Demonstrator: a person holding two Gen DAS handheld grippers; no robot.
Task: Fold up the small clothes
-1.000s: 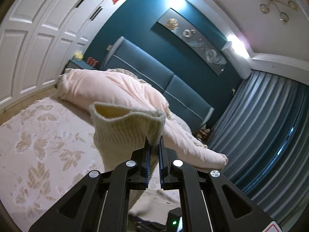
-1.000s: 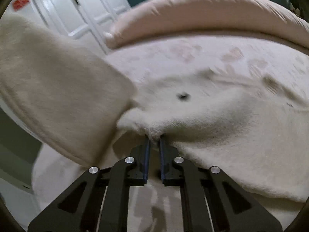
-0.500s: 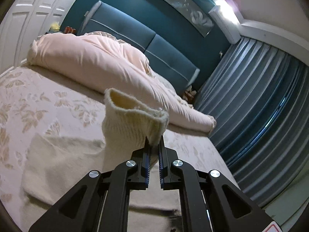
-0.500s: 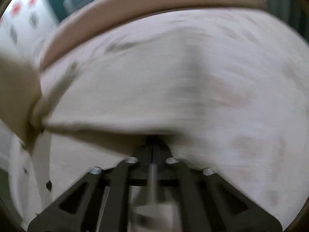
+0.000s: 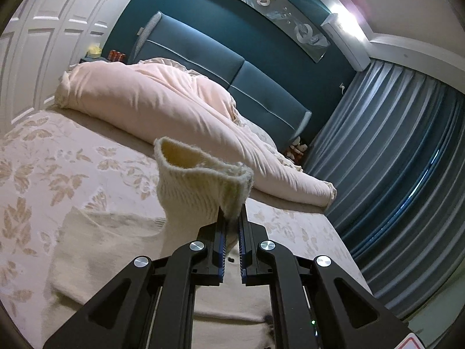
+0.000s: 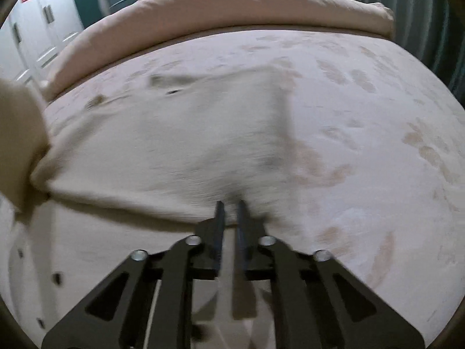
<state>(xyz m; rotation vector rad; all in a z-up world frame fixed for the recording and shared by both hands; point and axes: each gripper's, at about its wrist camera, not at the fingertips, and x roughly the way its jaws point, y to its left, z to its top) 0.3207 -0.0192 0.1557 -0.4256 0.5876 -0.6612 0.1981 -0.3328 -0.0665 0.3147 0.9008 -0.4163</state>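
The cream knitted garment (image 6: 180, 133) has been drawn out flatter across the leaf-patterned bedspread (image 6: 363, 110) since a second ago.
The left gripper (image 5: 231, 218) pinches its raised ribbed cuff (image 5: 200, 186); the right gripper (image 6: 229, 212) pinches the near edge, before the far pink duvet (image 5: 162, 107).

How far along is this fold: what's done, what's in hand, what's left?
Done: the cream knit garment lies partly spread on the bedspread. In hand: the left gripper is shut on its ribbed cuff, raised off the bed; the right gripper pinches the garment's near edge, though blur hides detail. Left: probably laying the cuff across, then folding the body; no finished fold shows yet.
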